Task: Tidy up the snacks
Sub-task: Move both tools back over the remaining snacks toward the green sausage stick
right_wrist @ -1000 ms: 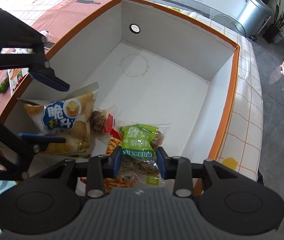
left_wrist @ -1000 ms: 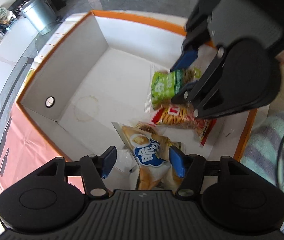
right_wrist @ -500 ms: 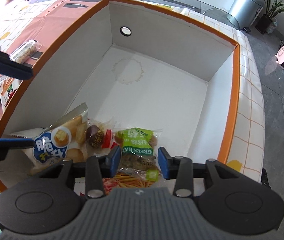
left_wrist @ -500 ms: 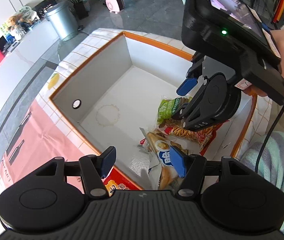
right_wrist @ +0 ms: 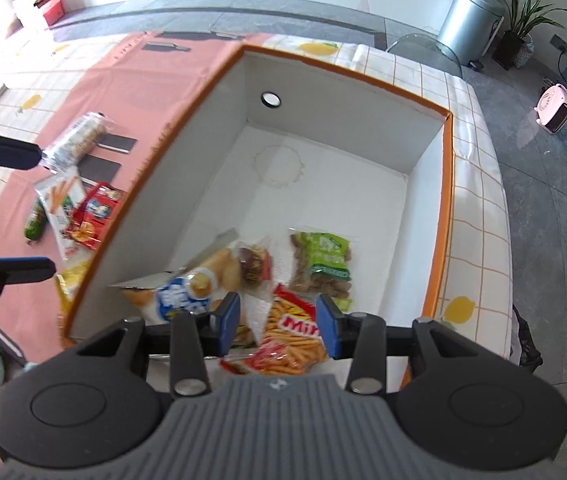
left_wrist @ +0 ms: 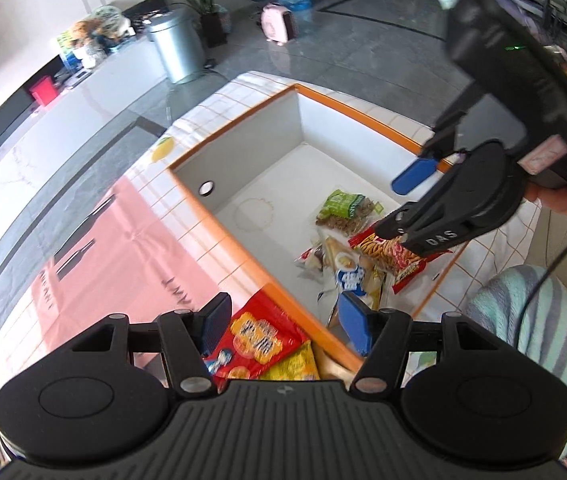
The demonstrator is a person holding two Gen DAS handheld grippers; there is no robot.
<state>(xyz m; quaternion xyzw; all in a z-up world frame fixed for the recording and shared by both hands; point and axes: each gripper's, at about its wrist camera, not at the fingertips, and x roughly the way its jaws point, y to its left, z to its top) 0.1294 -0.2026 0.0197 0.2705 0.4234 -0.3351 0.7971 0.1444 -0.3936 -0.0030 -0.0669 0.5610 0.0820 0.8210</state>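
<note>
An orange-rimmed white box [right_wrist: 446, 184] holds a green snack pack [right_wrist: 323, 258], a chip bag with a blue logo [right_wrist: 187, 292], a small brown wrapped snack [right_wrist: 253, 266] and a red stick-snack bag [right_wrist: 291, 340]. The same box [left_wrist: 239, 236] shows in the left wrist view. My left gripper [left_wrist: 285, 326] is open and empty, raised over the box's near-left rim, above a red cracker bag [left_wrist: 257, 340] and a yellow bag [left_wrist: 293, 364] outside the box. My right gripper [right_wrist: 277, 322] is open and empty above the red stick-snack bag.
Left of the box on the pink cloth [right_wrist: 131, 80] lie a clear biscuit roll [right_wrist: 77, 140], a carrot-print pack [right_wrist: 59, 208], a red snack bag [right_wrist: 91, 216], a small green pack [right_wrist: 35, 224] and dark flat items [right_wrist: 99, 168]. A striped sleeve [left_wrist: 531, 328] is at right.
Both grippers have risen and pulled back out of the box. The green pack and the chip bag lie released on the box floor. The left gripper has shifted left over the rim.
</note>
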